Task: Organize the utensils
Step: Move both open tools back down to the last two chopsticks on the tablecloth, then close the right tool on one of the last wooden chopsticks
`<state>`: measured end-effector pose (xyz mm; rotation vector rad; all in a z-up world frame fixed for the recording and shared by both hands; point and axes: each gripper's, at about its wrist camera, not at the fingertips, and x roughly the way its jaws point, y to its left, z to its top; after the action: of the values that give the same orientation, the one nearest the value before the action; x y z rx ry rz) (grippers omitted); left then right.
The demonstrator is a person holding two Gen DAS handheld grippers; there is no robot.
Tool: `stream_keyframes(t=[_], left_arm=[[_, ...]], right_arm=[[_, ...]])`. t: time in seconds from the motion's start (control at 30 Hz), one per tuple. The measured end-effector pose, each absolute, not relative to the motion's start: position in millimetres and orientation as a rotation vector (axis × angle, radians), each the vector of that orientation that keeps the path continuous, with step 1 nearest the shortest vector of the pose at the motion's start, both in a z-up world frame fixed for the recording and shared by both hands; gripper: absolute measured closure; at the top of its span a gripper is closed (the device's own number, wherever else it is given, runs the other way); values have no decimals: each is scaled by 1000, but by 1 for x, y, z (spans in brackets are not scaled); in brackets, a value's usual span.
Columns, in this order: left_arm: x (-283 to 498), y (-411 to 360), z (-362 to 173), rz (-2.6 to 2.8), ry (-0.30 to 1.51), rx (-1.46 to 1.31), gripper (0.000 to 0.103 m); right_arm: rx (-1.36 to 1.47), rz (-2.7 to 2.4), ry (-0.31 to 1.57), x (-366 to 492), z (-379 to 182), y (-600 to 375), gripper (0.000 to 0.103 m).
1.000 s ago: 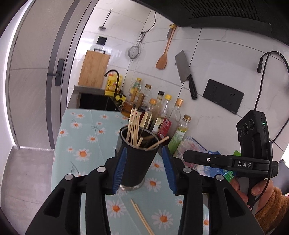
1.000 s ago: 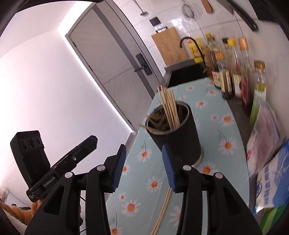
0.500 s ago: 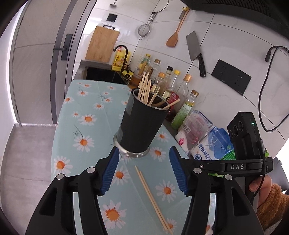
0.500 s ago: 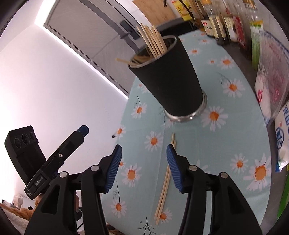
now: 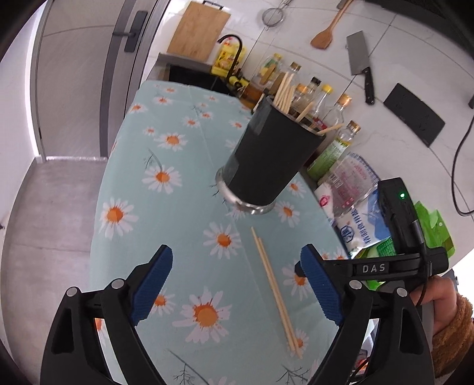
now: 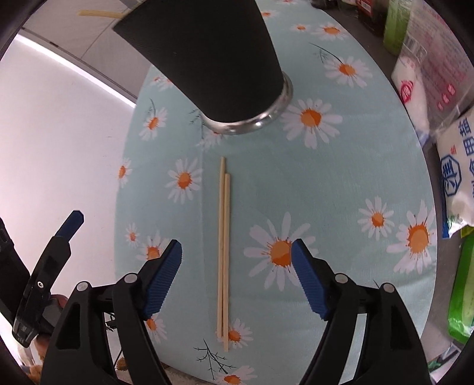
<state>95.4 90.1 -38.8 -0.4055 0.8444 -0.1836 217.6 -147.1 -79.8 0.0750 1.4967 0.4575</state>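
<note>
Two chopsticks (image 6: pixel 223 251) lay side by side on the worktop (image 6: pixel 340 183), just before the upright holder (image 6: pixel 213 59), bottles (image 5: pixel 331 148) behind.

Premises are a home kitchen. The tiled wall (image 5: pixel 382 44) carries a hanging cleaver (image 5: pixel 359 60), wooden spatula (image 5: pixel 327 31) and strainer (image 5: pixel 274 17), with a cutting board (image 5: pixel 198 29) leaning behind a dark sink (image 5: pixel 192 75) and black tap (image 5: pixel 234 47). Condiment bottles (image 5: pixel 320 97) line the counter beside bagged goods (image 5: pixel 352 189), and a holder (image 5: pixel 266 160) of chopsticks (image 5: pixel 284 88) stands on a daisy-print cloth (image 5: pixel 166 177).
</note>
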Motion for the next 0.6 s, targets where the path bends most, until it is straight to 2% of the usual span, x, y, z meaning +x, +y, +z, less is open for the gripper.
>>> stream_keyframes(t=[0.07, 0.17, 0.53, 0.6], left_arm=[[96, 92, -47, -179, 883, -413, 17], [96, 95, -55, -178, 920, -419, 17], [93, 99, -69, -192, 987, -431, 17], [93, 99, -70, -191, 991, -435, 17]], right_arm=[[70, 439, 1532, 220, -86, -146, 55], [67, 435, 1587, 223, -94, -144, 71], [-91, 451, 1650, 222, -105, -114, 92], [-100, 455, 1656, 222, -106, -111, 92]])
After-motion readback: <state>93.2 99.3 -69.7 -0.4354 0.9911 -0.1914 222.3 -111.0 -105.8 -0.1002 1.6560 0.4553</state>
